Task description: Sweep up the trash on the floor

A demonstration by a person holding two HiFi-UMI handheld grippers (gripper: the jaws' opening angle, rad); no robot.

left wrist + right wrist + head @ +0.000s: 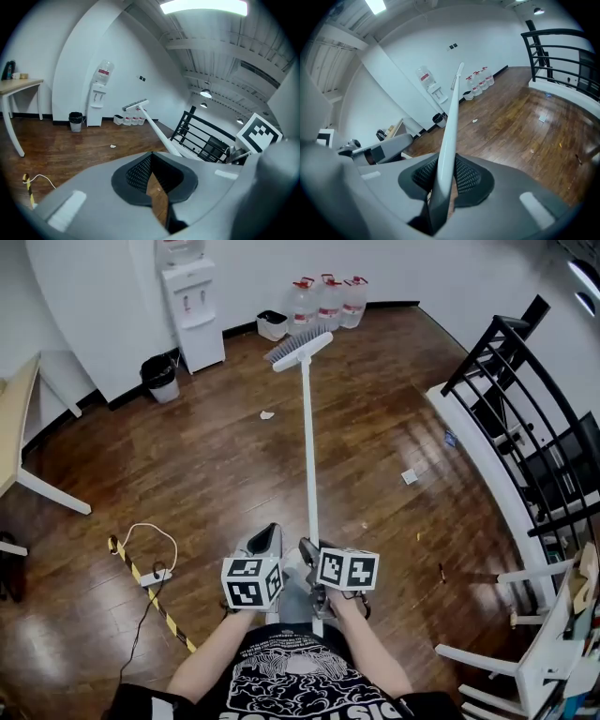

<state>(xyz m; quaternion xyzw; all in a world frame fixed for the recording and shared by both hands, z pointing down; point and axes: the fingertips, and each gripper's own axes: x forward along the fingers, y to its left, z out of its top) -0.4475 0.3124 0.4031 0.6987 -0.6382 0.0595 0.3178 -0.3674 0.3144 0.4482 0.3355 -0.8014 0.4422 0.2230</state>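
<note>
A broom with a long white handle [307, 446] reaches from my grippers out to its grey brush head [298, 344], which is on the floor at the far wall. My right gripper [311, 551] is shut on the handle [449, 136] low down, the pole running up between its pads [464, 176]. My left gripper [268, 538] is just left of the handle, shut with nothing in it [151, 157]. Trash lies scattered on the wooden floor: a crumpled white scrap [267, 414] left of the handle, a white paper [410, 476] to the right, and a small blue piece [450, 439] by the railing.
A water dispenser [192, 306], black bin [161, 379], white basket [273, 325] and water bottles [328, 301] line the far wall. A black railing [525, 409] runs along the right. A table [14, 427] stands left; a cable with power strip [150, 576] and striped tape [155, 601] lie near left.
</note>
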